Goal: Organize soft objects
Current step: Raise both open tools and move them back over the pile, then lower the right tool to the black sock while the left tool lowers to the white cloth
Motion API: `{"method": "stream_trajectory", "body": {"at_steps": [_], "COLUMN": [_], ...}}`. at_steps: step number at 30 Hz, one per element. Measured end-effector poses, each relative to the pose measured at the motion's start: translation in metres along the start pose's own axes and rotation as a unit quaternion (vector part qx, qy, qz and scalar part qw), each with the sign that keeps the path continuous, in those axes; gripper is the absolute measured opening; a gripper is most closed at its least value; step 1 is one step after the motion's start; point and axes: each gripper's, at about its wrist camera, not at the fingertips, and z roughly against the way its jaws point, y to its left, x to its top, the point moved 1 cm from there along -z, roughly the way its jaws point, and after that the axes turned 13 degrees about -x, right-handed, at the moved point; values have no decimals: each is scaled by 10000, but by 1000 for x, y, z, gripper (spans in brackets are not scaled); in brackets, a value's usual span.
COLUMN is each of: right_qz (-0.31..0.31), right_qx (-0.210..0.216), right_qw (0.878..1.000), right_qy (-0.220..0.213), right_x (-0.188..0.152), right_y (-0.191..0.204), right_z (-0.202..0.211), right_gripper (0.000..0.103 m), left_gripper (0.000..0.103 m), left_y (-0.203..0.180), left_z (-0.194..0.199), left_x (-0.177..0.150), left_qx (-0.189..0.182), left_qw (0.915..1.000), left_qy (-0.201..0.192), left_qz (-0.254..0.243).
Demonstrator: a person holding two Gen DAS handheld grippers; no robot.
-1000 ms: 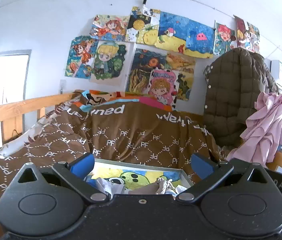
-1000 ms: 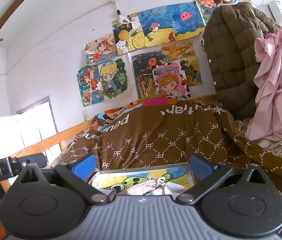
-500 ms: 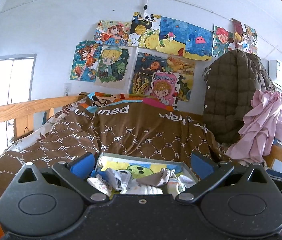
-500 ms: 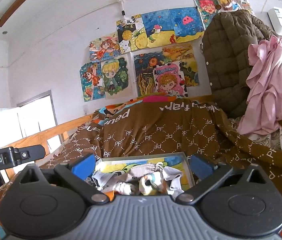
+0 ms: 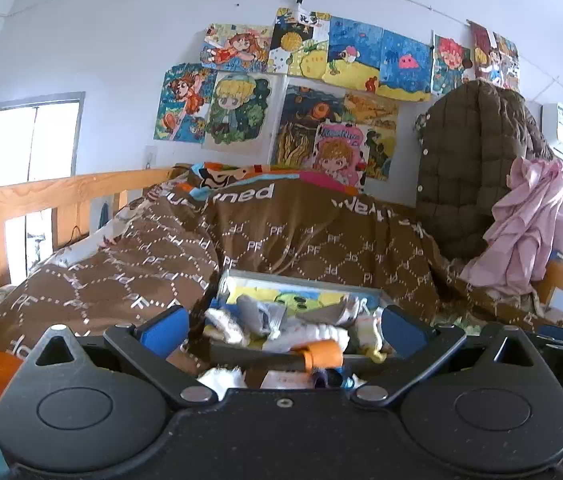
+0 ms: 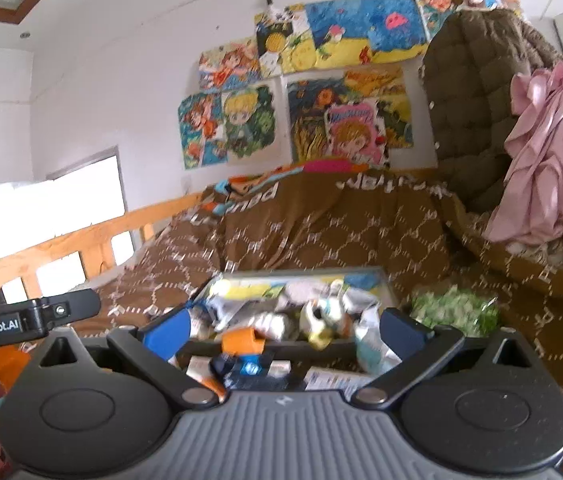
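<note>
Sock pile (image 5: pixel 281 326) sits in a shallow tray (image 5: pixel 301 278) on the brown quilt (image 5: pixel 129 276), straight ahead between my fingers. My left gripper (image 5: pixel 281 326) and right gripper (image 6: pixel 283 326) both spread wide, holding nothing. Quilt humps crowd the tray's far and left edges; green cloth (image 6: pixel 455 310) near its right rim.

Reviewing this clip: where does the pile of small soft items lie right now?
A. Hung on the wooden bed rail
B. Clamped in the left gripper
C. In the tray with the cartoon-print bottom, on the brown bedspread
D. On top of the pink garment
C: the pile of small soft items sits inside the tray on the brown bedspread; both grippers are open.
</note>
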Motion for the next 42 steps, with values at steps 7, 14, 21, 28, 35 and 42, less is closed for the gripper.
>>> {"method": "stream_trajectory", "body": {"at_steps": [7,14,21,28,35,42], "right_qz": [298,397,569,766,812,881], "right_qx": [177,204,239,271,282,280], "right_qw": [9989,9972,9945,9919,9912,9904], "right_qy": [312,602,846,976,1010,1024], "right_x": [-16,-24,-32,-37,-37,-37], "right_y": [18,25,30,38,41,48], "right_z": [-2,-15,-28,-38,-45,-59], "right_gripper": [103,103,103,103,103,103], "left_gripper": [102,102,102,102,102,102], "left_y": [11,28,37,52,70,73], "left_z": [7,3,-8,-17,-32,-52], "left_x": [-19,-37,-48,-50,-49,-39], "left_qx": [90,221,328,394,446,263], "left_qw": [9997,9981,9951,9908,9840,9830], "left_qy": [234,563,923,1209,1588,1812], "left_qz": [-10,65,140,468,674,123]}}
